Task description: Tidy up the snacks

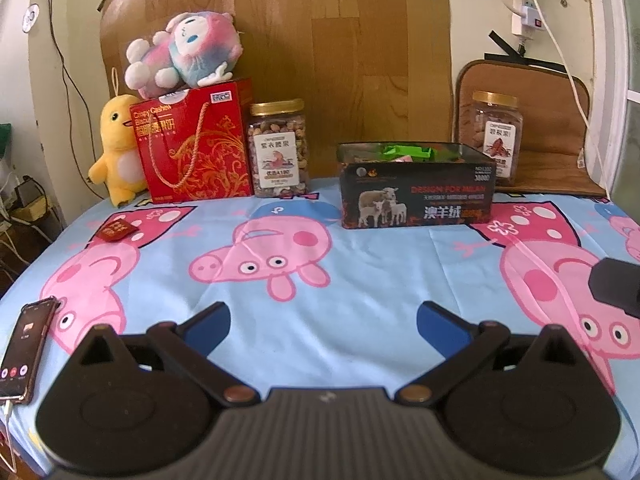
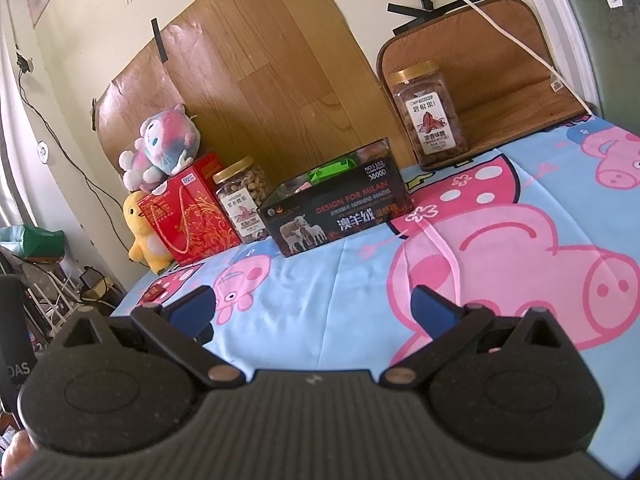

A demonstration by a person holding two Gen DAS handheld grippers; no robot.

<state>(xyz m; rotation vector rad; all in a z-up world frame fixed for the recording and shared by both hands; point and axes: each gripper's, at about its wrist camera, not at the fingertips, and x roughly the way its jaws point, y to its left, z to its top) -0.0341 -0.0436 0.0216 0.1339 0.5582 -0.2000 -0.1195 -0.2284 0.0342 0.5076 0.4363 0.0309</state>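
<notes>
Left tool (image 1: 323,322) hovers level above the bench (image 1: 360,280), fingers spread apart, empty — a small red snack packet (image 1: 115,231) lies far left, the dark box (image 1: 416,186) ahead. Right tool (image 2: 314,306) tilts, likewise gaping and empty.

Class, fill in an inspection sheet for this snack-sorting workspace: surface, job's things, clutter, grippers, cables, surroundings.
Surface: blue cartoon-pig cloth, lightly creased.
Job's things: open black cardboard box holding wrapped snacks; small dark-red packet loose at left; two gold-lidded clear nut jars; red gift box.
Clutter: smartphone; yellow plush duck; pink-blue plush atop the gift box.
Grippers: left gripper and right gripper open, empty.
Cables: white power strip, cords on wall.
Surroundings: wood-pattern board taped to wall.
</notes>
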